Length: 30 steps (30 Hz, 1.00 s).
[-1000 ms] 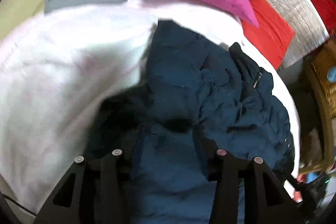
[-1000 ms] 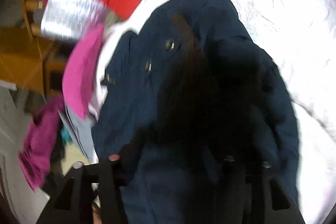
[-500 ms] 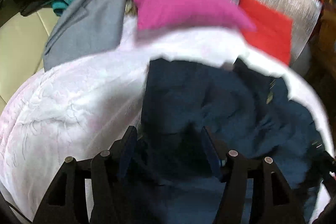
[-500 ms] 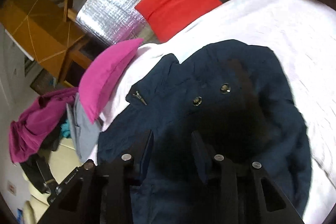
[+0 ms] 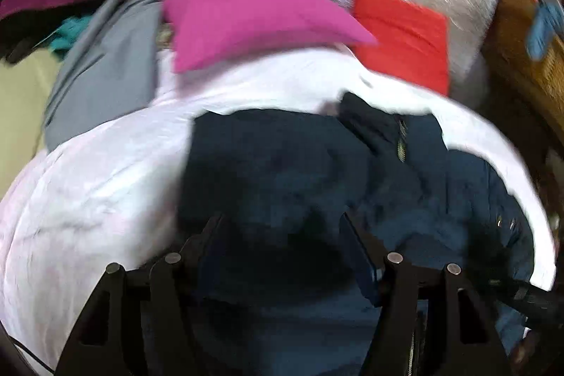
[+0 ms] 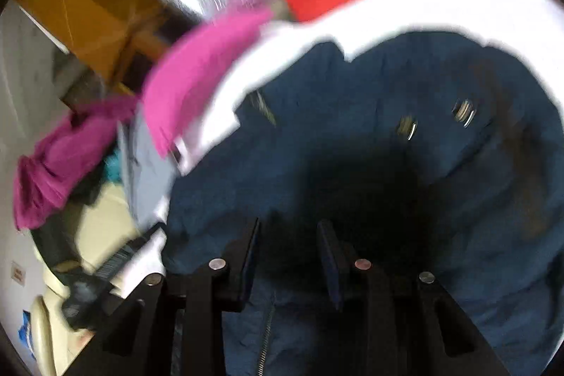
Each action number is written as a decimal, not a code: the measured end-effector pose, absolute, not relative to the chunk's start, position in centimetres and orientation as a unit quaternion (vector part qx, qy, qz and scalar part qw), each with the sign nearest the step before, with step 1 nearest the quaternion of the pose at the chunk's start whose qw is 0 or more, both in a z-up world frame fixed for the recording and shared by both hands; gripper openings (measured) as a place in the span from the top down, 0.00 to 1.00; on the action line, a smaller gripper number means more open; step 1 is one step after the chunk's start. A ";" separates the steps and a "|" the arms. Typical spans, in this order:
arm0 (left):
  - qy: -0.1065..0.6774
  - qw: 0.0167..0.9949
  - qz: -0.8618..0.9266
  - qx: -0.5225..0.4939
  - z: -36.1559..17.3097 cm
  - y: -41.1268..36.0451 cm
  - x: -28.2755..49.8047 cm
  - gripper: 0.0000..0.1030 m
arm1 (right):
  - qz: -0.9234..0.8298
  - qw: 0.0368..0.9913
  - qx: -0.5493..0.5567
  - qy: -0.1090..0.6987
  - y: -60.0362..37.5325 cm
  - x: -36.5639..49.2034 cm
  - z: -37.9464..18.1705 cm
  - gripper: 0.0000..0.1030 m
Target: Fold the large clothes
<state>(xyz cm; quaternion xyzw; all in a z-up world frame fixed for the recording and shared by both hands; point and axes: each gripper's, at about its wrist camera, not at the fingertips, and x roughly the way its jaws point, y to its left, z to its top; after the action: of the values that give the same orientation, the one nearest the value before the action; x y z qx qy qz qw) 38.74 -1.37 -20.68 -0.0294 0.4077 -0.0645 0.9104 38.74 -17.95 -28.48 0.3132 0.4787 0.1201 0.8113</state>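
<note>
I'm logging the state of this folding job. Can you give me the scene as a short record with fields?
garment: navy jacket, crumpled, unfolded, lying on the white bedding
left gripper: jaws opening, over the jacket
right gripper: jaws closing, jacket fabric beneath them; grip unclear
snaps: two metal snaps showing
nearby: magenta cushion, red cloth, grey garment

Left gripper [image 5: 282, 235]: angled downward, jaws parted wide and opening, nothing pinched between the pads. Right gripper [image 6: 289, 245]: angled downward, jaws narrower and closing, pads not visibly pressing on anything.
</note>
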 end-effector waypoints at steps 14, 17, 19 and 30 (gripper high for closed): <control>0.427 0.898 -0.107 -0.009 -20.9 -3.5 36.8 0.34 | 0.129 0.798 0.343 0.478 -19.2 37.4 -27.4 0.65; 0.444 0.890 -0.099 0.036 -22.6 -4.9 37.1 0.33 | 0.126 0.780 0.353 0.501 -18.9 38.1 -29.1 0.65; 0.445 0.889 -0.099 0.041 -22.4 -4.8 37.0 0.33 | 0.133 0.778 0.353 0.503 -19.1 37.8 -28.3 0.66; 0.446 0.892 -0.069 0.006 -19.6 1.9 33.9 0.32 | 0.106 0.814 0.357 0.447 -25.4 32.3 -24.8 0.44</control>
<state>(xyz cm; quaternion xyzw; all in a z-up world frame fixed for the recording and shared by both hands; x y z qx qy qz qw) 33.94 1.87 -19.64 0.0059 0.4464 -0.0688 0.8921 32.28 -25.37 -24.78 0.3566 0.4467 0.1064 0.8136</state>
